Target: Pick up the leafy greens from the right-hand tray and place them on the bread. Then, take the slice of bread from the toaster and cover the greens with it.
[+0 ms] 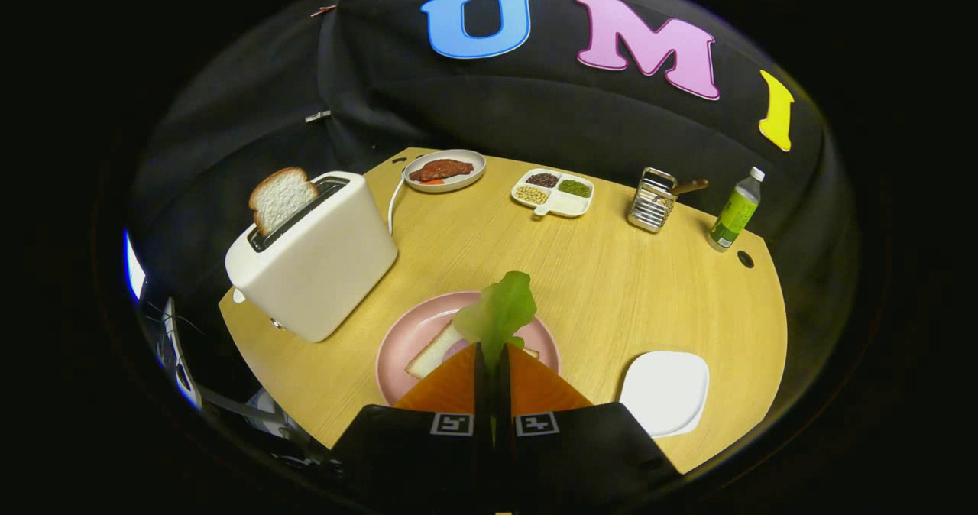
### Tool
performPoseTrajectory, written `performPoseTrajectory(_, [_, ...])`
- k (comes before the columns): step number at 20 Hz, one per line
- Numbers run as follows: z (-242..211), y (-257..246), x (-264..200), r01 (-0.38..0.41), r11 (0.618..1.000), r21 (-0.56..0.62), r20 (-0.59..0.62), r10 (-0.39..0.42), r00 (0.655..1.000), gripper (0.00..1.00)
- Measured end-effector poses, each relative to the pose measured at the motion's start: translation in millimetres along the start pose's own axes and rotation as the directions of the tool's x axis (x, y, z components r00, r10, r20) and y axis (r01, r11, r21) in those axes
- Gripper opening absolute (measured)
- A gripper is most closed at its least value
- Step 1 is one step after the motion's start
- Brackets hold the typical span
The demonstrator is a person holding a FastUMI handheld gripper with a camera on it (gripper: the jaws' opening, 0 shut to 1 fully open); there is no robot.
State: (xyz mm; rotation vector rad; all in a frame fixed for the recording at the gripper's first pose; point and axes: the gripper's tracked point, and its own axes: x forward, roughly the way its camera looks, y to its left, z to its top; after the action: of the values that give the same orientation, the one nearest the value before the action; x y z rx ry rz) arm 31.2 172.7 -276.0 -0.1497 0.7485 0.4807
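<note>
Standing left of the pink plate, a white toaster holds a slice of bread upright in its slot. Beyond the plate and slightly left sits a small dish of red meat. On the pink plate lies another bread slice, and above it the gripper has its fingers pinched nearly together on a leaf of green lettuce, which sticks up past the fingertips over the plate. Beyond the plate to the right are a divided dish of beans, a metal holder and a green bottle. Just right of the plate rests an empty white tray. All stand on a wooden table.
</note>
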Motion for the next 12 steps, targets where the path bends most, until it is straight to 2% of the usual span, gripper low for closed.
performPoseTrajectory(6, [-15.2,18.5,18.6,-0.005,0.999,-0.044,-0.05,0.003,0.999,0.07])
performPoseTrajectory(12, [-25.3,19.9,32.5,0.033,0.997,-0.074,-0.092,-0.04,0.995,0.2])
